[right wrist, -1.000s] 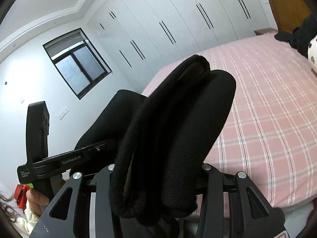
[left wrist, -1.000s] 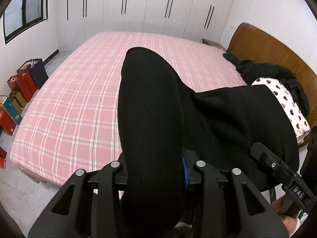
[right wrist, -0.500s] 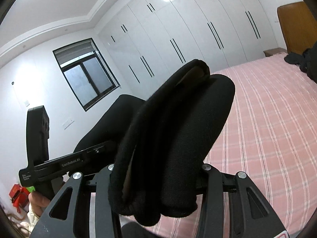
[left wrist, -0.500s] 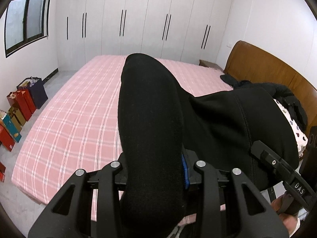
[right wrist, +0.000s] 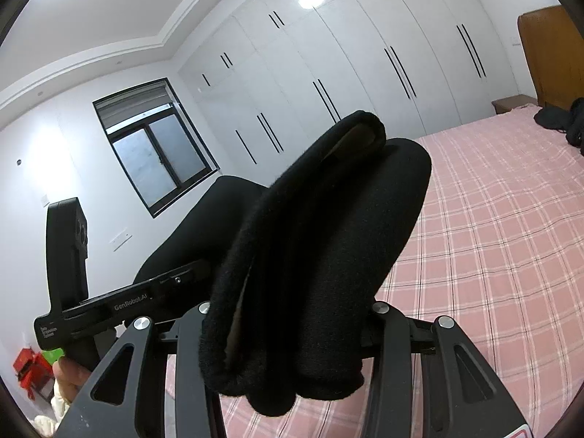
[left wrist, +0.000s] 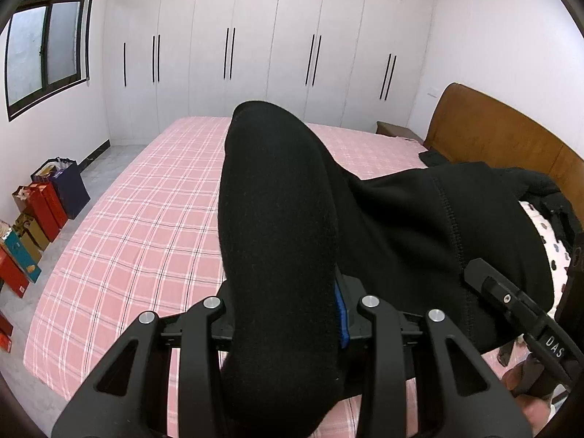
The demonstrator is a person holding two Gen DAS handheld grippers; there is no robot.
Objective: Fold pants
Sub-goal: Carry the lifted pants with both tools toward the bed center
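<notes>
While clamped in both, left hand-held gripper (left wrist: 288,314) and right hand-held gripper (right wrist: 292,314): black pants (left wrist: 277,219). Slung between, long axis side to side. Ahead and below, the bed (left wrist: 146,219).

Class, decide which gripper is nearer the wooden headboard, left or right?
Right. The right gripper sits on the headboard side of the left gripper; both clamp the black pants.

Pink bed (left wrist: 153,226) lies bare from 9 to 12 o'clock; dark clothes (left wrist: 544,186) crowd 2 o'clock by the headboard (left wrist: 489,127).
</notes>
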